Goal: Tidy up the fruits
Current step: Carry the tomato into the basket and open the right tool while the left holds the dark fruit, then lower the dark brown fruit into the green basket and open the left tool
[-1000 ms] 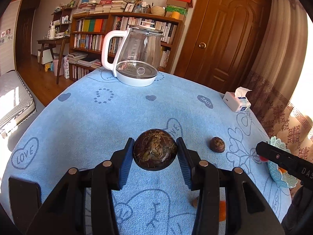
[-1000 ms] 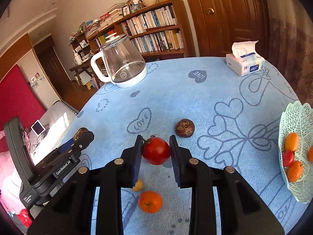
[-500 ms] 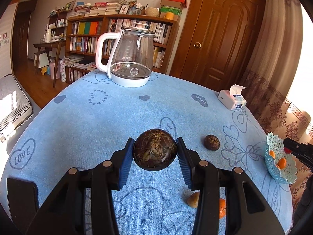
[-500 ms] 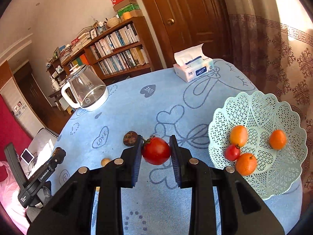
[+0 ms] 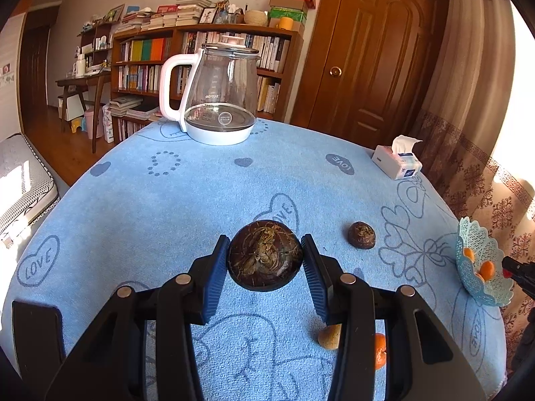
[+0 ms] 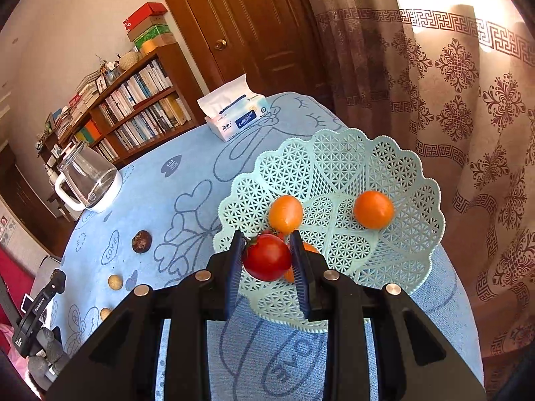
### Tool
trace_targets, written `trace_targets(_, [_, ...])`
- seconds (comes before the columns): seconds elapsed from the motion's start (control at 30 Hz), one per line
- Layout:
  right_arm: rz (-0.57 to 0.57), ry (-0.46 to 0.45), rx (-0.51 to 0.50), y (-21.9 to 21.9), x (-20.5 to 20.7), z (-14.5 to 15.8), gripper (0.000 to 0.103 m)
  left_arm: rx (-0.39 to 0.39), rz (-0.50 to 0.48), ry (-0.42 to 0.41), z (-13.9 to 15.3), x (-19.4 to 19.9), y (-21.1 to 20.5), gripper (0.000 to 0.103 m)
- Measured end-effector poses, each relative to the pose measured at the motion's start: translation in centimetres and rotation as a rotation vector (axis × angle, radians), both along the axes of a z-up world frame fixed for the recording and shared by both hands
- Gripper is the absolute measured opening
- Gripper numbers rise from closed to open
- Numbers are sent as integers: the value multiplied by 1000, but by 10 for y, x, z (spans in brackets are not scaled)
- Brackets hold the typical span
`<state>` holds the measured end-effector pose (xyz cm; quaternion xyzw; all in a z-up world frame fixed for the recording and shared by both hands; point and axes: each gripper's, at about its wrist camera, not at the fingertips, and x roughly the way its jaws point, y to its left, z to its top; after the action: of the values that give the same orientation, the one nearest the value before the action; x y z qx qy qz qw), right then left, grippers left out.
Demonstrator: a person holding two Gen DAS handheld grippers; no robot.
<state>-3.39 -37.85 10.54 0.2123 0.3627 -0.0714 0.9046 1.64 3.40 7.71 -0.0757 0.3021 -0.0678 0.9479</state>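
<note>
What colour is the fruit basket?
Pale mint green, with a lattice pattern; the basket shows best in the right wrist view.

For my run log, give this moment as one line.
left tool: shut on dark brown fruit | right tool: shut on tomato, over basket

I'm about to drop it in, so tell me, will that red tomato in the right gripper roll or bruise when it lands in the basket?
The tomato looks round and smooth, so it will probably roll toward the basket centre, nudging the oranges there. Its thin skin probably bruises; release it low.
</note>
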Motion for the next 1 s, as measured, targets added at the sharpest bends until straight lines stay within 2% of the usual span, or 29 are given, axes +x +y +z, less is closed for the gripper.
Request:
trace_targets(0.47, [-31,37,51,-20,-6,-28,29,29,-32,0,4,-8,-13,44])
trace_targets(0.5, [-31,36,57,-21,-6,-29,34,32,-34,1,4,-8,-14,44])
trace_targets(0.53, [-32,34,64,-22,-7,-30,43,33,-36,1,4,-9,-15,44])
trace_targets(0.6, [-42,23,71,-24,-9,-29,50,37,-39,2,4,-10,-17,44])
trace_targets(0.8, [-68,-16,86,-32,-15,-24,51,48,-68,0,7,-13,-30,44])
trace_targets(1.0, [-107,-93,107,-43,-19,-10,53,73,-125,-6,12,-16,-55,44])
